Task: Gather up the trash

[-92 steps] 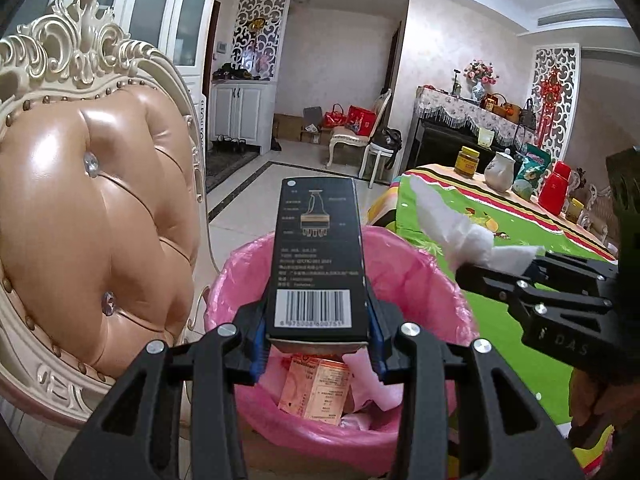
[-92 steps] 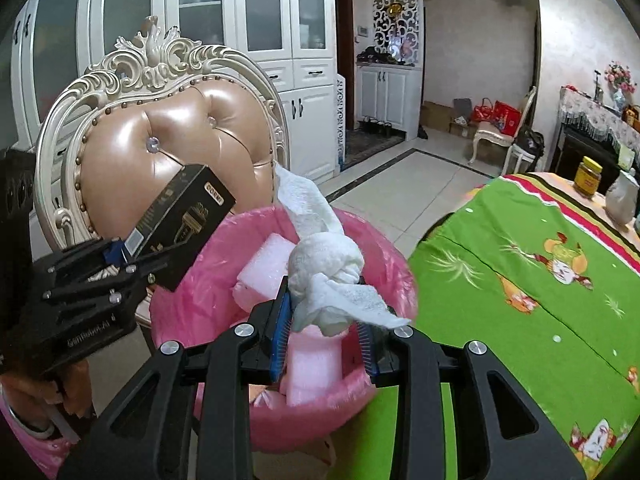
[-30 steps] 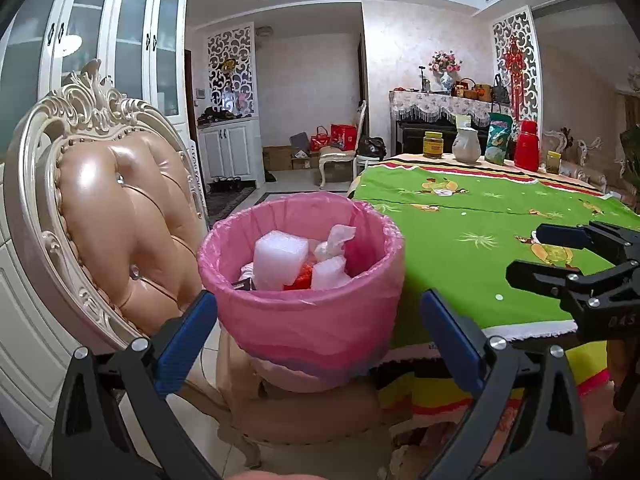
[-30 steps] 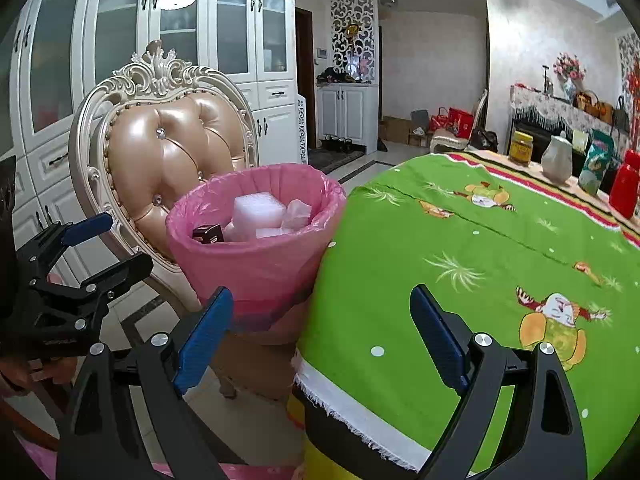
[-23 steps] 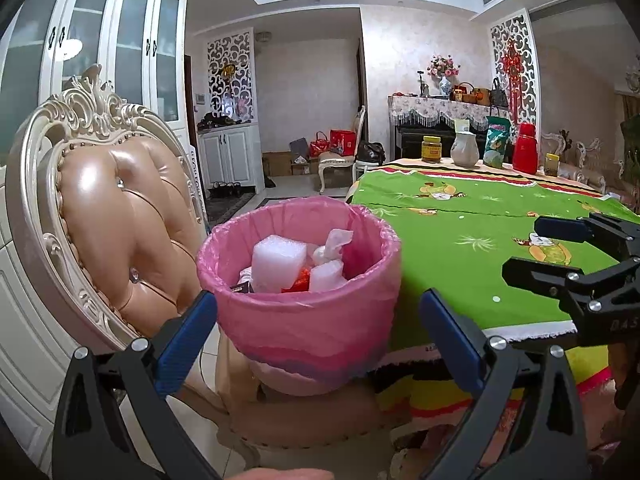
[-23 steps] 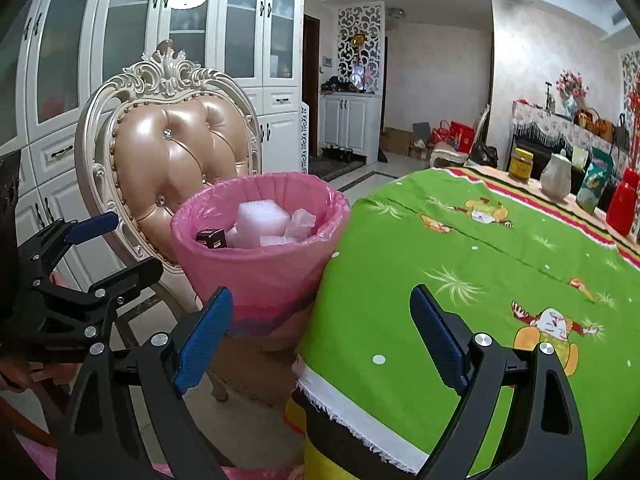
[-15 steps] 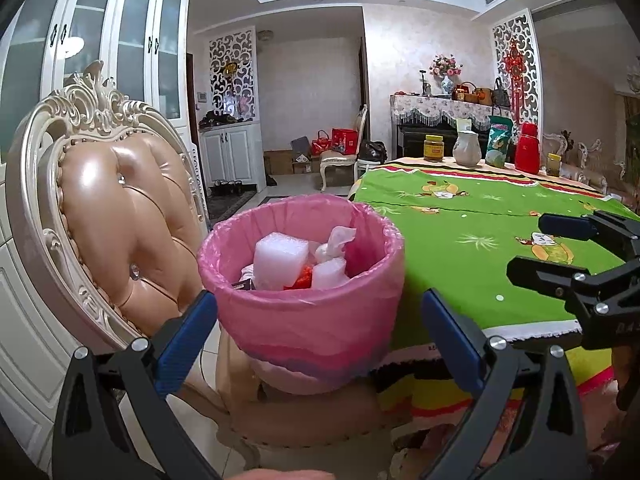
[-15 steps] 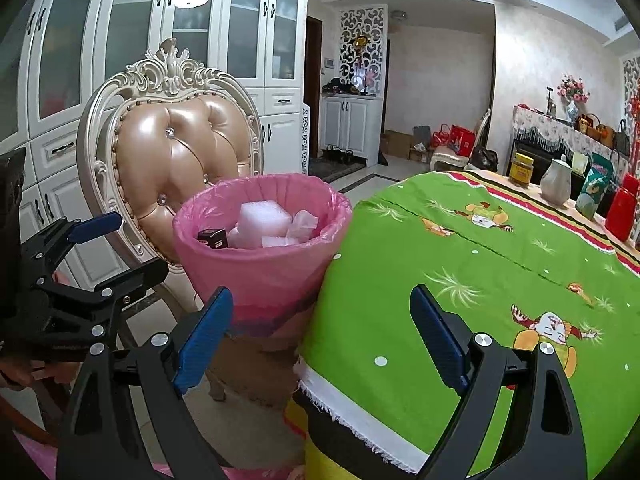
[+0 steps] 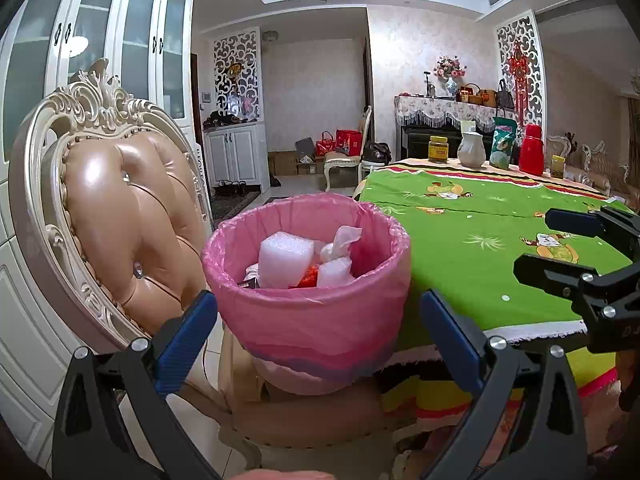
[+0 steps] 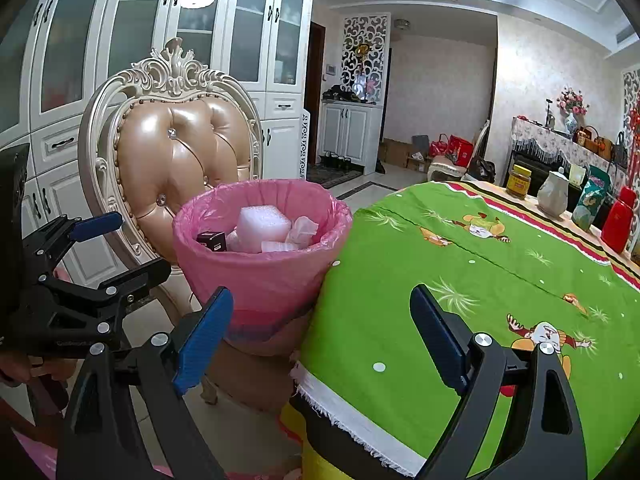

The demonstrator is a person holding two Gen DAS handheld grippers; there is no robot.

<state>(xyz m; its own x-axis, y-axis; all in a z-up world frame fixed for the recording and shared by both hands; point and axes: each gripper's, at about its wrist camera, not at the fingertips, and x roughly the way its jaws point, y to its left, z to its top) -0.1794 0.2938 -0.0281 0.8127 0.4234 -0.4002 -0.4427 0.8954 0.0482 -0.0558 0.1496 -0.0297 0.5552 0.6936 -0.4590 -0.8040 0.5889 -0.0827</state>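
Observation:
A bin lined with a pink bag [image 9: 316,316] stands on a chair seat beside the table; it also shows in the right wrist view [image 10: 264,276]. Inside lie white foam blocks [image 9: 285,254], crumpled tissue [image 9: 340,240] and a black box [image 10: 212,241]. My left gripper [image 9: 318,344] is open and empty, held back from the bin's near side. My right gripper [image 10: 320,332] is open and empty, over the table edge right of the bin. Each gripper shows in the other's view, the right one [image 9: 576,248] and the left one [image 10: 104,244].
An ornate chair with a tan padded back [image 9: 120,232] holds the bin. The table has a green cartoon cloth [image 10: 480,280]. A jar [image 9: 437,149], a white jug [image 9: 471,152], a green bag and a red flask [image 9: 532,155] stand at its far end. White cabinets line the left wall.
Three seconds ago my left gripper held the black box and my right held tissue over the bin; both are released and pulled back. In the last second, almost nothing moved.

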